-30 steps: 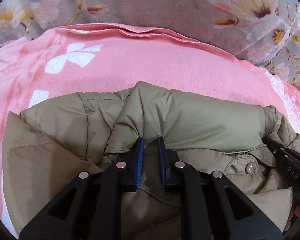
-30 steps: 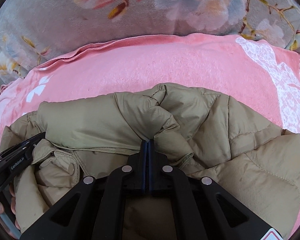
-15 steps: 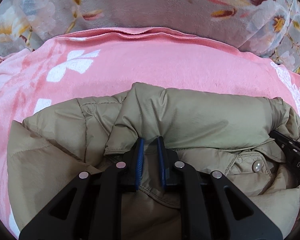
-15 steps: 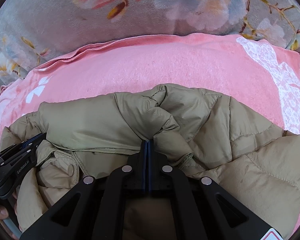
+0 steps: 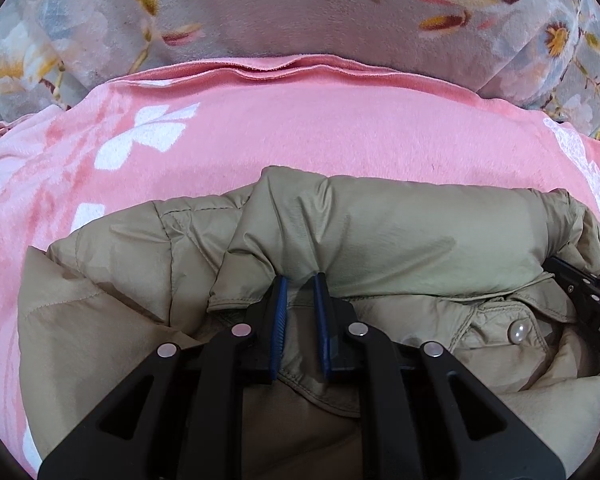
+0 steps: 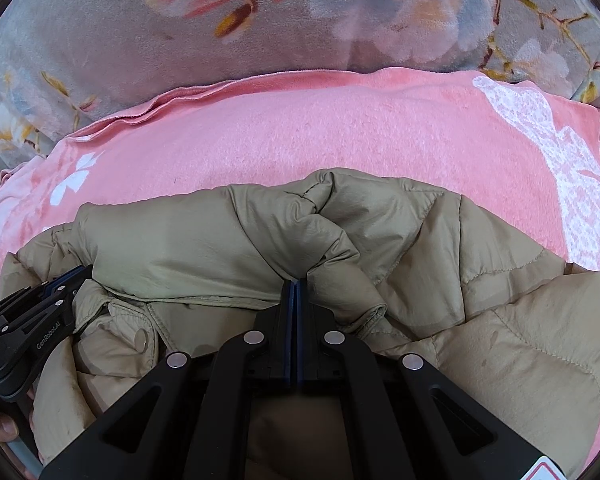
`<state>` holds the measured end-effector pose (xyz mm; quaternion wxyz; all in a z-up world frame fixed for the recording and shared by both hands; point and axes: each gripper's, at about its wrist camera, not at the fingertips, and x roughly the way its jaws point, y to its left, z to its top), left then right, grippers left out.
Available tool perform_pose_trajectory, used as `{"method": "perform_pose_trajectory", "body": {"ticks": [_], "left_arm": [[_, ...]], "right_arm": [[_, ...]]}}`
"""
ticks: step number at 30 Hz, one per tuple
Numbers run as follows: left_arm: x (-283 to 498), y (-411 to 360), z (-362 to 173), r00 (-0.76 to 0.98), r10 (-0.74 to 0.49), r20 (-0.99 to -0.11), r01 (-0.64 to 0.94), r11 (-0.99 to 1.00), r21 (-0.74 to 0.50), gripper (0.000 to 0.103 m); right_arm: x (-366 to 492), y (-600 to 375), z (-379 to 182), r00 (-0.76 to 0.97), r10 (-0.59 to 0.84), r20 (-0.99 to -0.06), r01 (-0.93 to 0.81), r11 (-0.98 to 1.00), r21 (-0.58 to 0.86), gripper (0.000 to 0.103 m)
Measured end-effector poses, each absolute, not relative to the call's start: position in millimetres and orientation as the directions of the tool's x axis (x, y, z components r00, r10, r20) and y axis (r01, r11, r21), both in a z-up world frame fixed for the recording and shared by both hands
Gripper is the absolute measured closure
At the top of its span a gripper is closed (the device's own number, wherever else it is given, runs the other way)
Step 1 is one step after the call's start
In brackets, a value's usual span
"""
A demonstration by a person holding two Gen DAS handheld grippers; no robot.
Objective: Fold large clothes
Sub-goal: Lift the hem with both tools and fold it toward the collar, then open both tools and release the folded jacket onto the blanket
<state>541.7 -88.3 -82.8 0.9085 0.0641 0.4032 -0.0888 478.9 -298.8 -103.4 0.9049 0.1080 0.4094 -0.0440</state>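
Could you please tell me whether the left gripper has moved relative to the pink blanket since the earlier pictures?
Yes, slightly: the left gripper and its pinched jacket sit lower against the pink blanket.

The jacket (image 5: 400,236) runs off the bottom edge in both views, so its lower part cannot be seen; the black arms of the tongs cover its middle. On the left tongs (image 5: 300,286) the fabric swells over the fingertips and hides where the pads end. On the right tongs (image 6: 295,283) a fold buries the tips. From the left wrist, the right tongs show only as a black sliver at the right edge, lettering cut to "DAS". From the right wrist, a hand (image 6: 4,426) is clipped by the lower left rim. The pink blanket (image 6: 320,136) and floral quilt (image 6: 180,40) both run past the lens rim
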Motion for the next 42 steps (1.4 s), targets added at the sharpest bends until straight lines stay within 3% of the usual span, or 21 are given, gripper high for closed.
{"method": "perform_pose_trajectory", "body": {"ticks": [8, 12, 14, 15, 16, 17, 21, 27, 31, 35, 38, 40, 41, 42], "left_arm": [[543, -88, -83, 0.662, -0.108, -0.742, 0.212, 0.976, 0.047, 0.090], [528, -73, -73, 0.649, -0.150, -0.746, 0.209, 0.978, -0.014, 0.086], [503, -57, -59, 0.628, -0.219, -0.747, 0.228, 0.969, -0.093, 0.067], [486, -44, -50, 0.615, -0.265, -0.743, 0.240, 0.960, -0.144, 0.035], [459, -21, -39, 0.604, -0.331, -0.725, 0.243, 0.943, -0.228, 0.012], [437, -1, -33, 0.609, -0.368, -0.703, 0.238, 0.930, -0.281, 0.010], [342, 93, -28, 0.575, -0.398, -0.715, 0.183, 0.914, -0.361, 0.011], [206, 217, -72, 0.502, -0.374, -0.780, 0.014, 0.905, -0.425, 0.011], [159, 233, -93, 0.474, -0.435, -0.766, -0.027, 0.862, -0.506, 0.011], [135, 222, -93, 0.519, -0.431, -0.738, -0.013, 0.859, -0.511, 0.012], [129, 209, -97, 0.497, -0.510, -0.702, 0.013, 0.813, -0.582, 0.021], [130, 199, -101, 0.474, -0.522, -0.709, 0.022, 0.812, -0.583, 0.040], [131, 193, -102, 0.478, -0.491, -0.729, 0.014, 0.834, -0.552, 0.045], [130, 189, -101, 0.488, -0.467, -0.737, 0.013, 0.849, -0.528, 0.064]], "right_arm": [[479, -299, -103, 0.661, 0.012, -0.750, 0.169, 0.972, 0.165, 0.103], [464, -309, -96, 0.674, 0.060, -0.736, 0.169, 0.958, 0.233, 0.103], [425, -318, -75, 0.691, 0.062, -0.720, 0.199, 0.941, 0.272, 0.088], [408, -321, -68, 0.700, 0.059, -0.712, 0.206, 0.938, 0.280, 0.073], [375, -328, -57, 0.714, 0.068, -0.697, 0.206, 0.931, 0.301, 0.061], [344, -335, -49, 0.726, 0.095, -0.681, 0.192, 0.923, 0.333, 0.057], [202, -366, -33, 0.722, 0.138, -0.678, 0.199, 0.897, 0.395, 0.042], [13, -388, -48, 0.659, 0.062, -0.750, 0.321, 0.878, 0.354, 0.040], [-39, -368, -69, 0.666, 0.114, -0.737, 0.323, 0.847, 0.422, 0.038], [-45, -344, -93, 0.684, 0.219, -0.696, 0.307, 0.779, 0.547, 0.038], [-40, -326, -102, 0.695, 0.244, -0.677, 0.301, 0.755, 0.582, 0.037], [-37, -319, -102, 0.714, 0.242, -0.656, 0.295, 0.746, 0.597, 0.037], [-35, -316, -103, 0.724, 0.232, -0.650, 0.302, 0.740, 0.601, 0.037], [-34, -315, -103, 0.730, 0.219, -0.647, 0.316, 0.732, 0.604, 0.041]]}}
